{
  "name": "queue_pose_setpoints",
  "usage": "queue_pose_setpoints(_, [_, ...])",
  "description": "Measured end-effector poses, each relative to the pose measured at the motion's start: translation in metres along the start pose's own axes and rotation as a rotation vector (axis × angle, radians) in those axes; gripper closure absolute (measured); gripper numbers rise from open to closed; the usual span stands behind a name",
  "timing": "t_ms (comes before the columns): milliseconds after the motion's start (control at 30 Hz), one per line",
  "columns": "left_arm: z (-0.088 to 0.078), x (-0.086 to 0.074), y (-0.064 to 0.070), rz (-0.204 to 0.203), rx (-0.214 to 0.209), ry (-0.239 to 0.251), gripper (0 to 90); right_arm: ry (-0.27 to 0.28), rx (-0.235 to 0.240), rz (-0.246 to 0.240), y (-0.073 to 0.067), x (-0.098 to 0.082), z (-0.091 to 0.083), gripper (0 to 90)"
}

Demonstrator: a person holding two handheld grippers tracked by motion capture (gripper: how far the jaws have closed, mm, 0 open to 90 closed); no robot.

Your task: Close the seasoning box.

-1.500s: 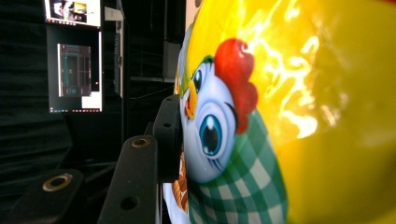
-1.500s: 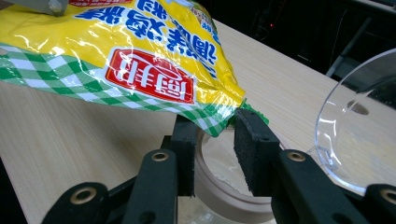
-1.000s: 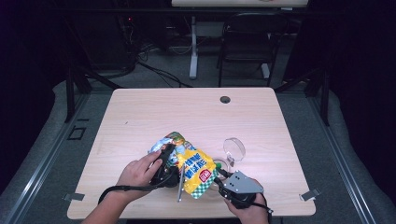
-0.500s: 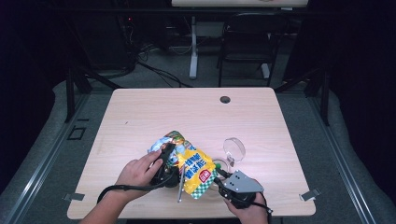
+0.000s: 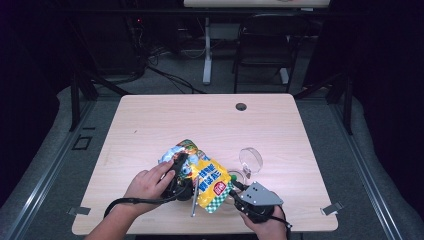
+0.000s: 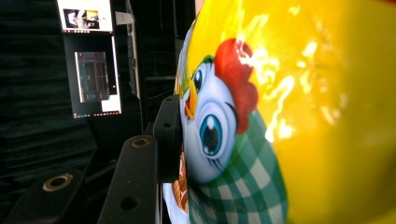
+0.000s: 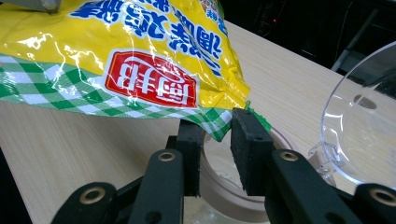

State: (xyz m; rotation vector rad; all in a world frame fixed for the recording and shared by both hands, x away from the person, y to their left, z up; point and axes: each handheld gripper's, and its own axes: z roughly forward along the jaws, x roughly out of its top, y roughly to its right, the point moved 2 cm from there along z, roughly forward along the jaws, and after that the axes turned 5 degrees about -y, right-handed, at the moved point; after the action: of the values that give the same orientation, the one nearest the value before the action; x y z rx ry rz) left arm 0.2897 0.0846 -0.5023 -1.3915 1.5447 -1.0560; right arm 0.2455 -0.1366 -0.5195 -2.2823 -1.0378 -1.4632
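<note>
- Right gripper [image 7: 215,140]: the jaws stand part-way open around the lower corner of the yellow seasoning bag [image 7: 116,60]. The green-checked corner lies in the gap; whether the pads press on it cannot be told. Against the earlier high views, the gripper sits at the same spot near the table's front edge [image 5: 200,227].
- Jar [image 7: 233,186]: its round, wood-coloured mouth sits directly beyond the right jaws, beneath the bag corner. The clear lid [image 7: 364,121], hinged open, stands tilted just beside it.
- Left gripper [image 5: 175,182]: one black jaw lies flat against the bag face, beside the printed cartoon chicken [image 6: 215,126]. The opposite jaw is hidden behind the bag, so a firm grip is likely but cannot be confirmed.
- Bag position: in the high view, the bag [image 5: 202,175] is held between both grippers, above the tabletop, tilted with its lower corner toward the jar. Its place and tilt match the earlier high views.
- Judgement: no visible change has occurred; the work is paused at the stage of securing the bag corner over the jar mouth. Opening or pouring is not yet under way. Nothing can be seen leaving the bag.
- Far: a dark round grommet [image 5: 241,106] sits near the table's far edge, well apart from the work.
</note>
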Motion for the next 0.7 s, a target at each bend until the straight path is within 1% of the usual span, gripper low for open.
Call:
queue_pose_setpoints(200, [-0.0003, 0.0002, -0.0009, 0.011, -0.002, -0.005, 61.9, -0.002, -0.001, 0.006, 0.0003, -0.0004, 0.0003, 73.7])
queue_pose_setpoints(233, [-0.0008, 0.0001, -0.0014, 0.013, -0.015, -0.015, 61.8, -0.001, 0.001, 0.007, 0.0002, -0.0004, 0.0006, 73.7])
queue_pose_setpoints(267, [0.0, -0.0002, -0.0009, 0.01, -0.005, -0.004, 61.9, -0.002, 0.005, 0.005, 0.0002, -0.0004, 0.0005, 73.7])
queue_pose_setpoints(300, [0.0004, -0.0003, -0.0007, 0.011, -0.011, -0.007, 61.9, 0.0, 0.006, 0.006, 0.0001, -0.0003, 0.0009, 73.7])
queue_pose_setpoints(333, [0.0017, -0.0004, -0.0002, 0.007, -0.002, 0.006, 61.9, -0.003, 0.005, 0.007, 0.0003, -0.0003, 0.0011, 73.7])
queue_pose_setpoints(400, [0.0017, 0.0, -0.0006, 0.01, -0.003, 0.003, 61.8, -0.002, 0.005, 0.011, 0.0004, -0.0005, 0.0017, 73.7])
queue_pose_setpoints(433, [0.0006, 0.0005, -0.0017, 0.021, -0.01, -0.01, 61.9, -0.001, 0.006, 0.014, 0.0005, -0.0006, 0.0017, 73.7])
queue_pose_setpoints(467, [0.0003, 0.0007, -0.0016, 0.019, -0.004, -0.011, 61.8, -0.003, 0.007, 0.013, 0.0007, -0.0006, 0.0014, 73.8])
queue_pose_setpoints(500, [0.0003, 0.0007, -0.0014, 0.012, 0.003, -0.006, 61.9, -0.085, -0.024, -0.004, 0.0017, -0.0001, -0.0047, 73.8])
queue_pose_setpoints(533, [-0.0001, 0.0012, -0.0017, 0.018, 0.006, -0.007, 61.9, -0.076, -0.018, -0.003, 0.0019, -0.0002, -0.0043, 73.8])
queue_pose_setpoints(567, [-0.0002, 0.0014, -0.0013, 0.018, 0.0, -0.012, 61.9, -0.083, -0.026, -0.002, 0.002, -0.0001, -0.0051, 73.8])
queue_pose_setpoints(600, [-0.0003, 0.0016, -0.0011, 0.018, 0.002, -0.012, 61.8, -0.079, -0.023, 0.0, 0.002, -0.0003, -0.0045, 73.8])
queue_pose_setpoints(633, [-0.0004, 0.0019, -0.0016, 0.026, 0.001, -0.013, 61.9, -0.086, -0.025, -0.002, 0.002, -0.0005, -0.0047, 73.8])
queue_pose_setpoints(667, [-0.0004, 0.0018, -0.0016, 0.025, 0.001, -0.013, 61.9, -0.004, 0.005, 0.015, 0.0011, -0.001, 0.0011, 73.8])
queue_pose_setpoints(700, [-0.0006, 0.0019, -0.002, 0.03, 0.003, -0.014, 61.8, -0.006, 0.006, 0.015, 0.0011, -0.0009, 0.0009, 73.8])
